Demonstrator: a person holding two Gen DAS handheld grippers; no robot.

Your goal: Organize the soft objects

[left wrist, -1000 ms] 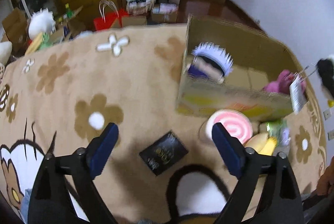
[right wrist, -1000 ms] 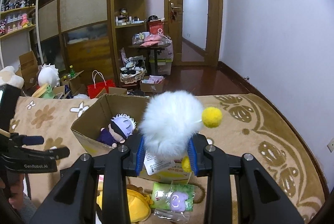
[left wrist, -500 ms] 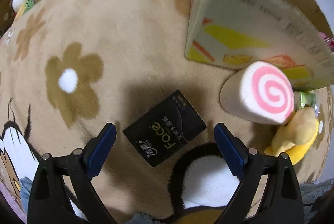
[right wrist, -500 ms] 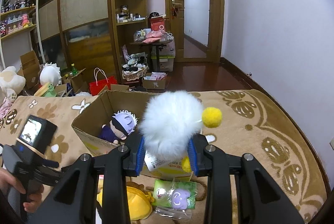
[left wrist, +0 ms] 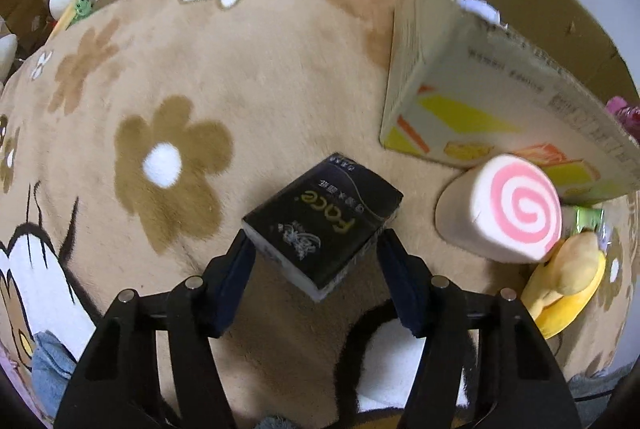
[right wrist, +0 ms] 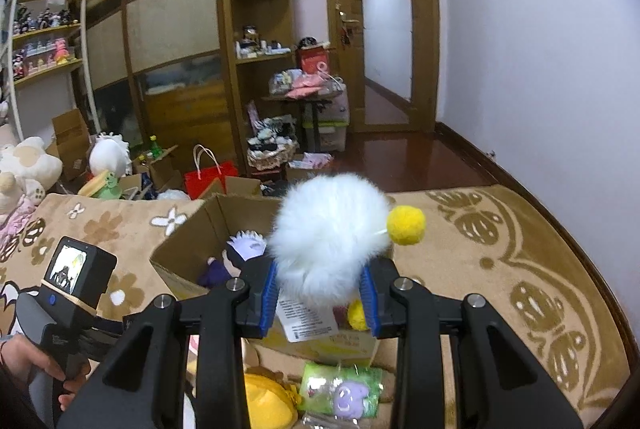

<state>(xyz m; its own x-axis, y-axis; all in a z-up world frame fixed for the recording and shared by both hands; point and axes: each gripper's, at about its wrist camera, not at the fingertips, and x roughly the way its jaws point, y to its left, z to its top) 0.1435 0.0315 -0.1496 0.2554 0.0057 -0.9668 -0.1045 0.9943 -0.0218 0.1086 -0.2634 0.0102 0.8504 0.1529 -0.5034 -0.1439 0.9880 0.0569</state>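
I see a plush, matt beige rug [left wrist: 280, 77], a glossy black tissue pack [left wrist: 324, 221] in what I take for plastic film, a rough corrugated cardboard box [left wrist: 500, 101], a fluffy white fur pompom [right wrist: 332, 229], matt black plastic gripper arms, polished dark wood floor [right wrist: 420, 165]

Cardboard box [left wrist: 500, 77]: contents mostly hidden behind its near wall from the left wrist; only a white tuft shows. White pompom plush [right wrist: 328, 241] screens part of the box interior. Paper tag [right wrist: 304, 321] print too small to read.
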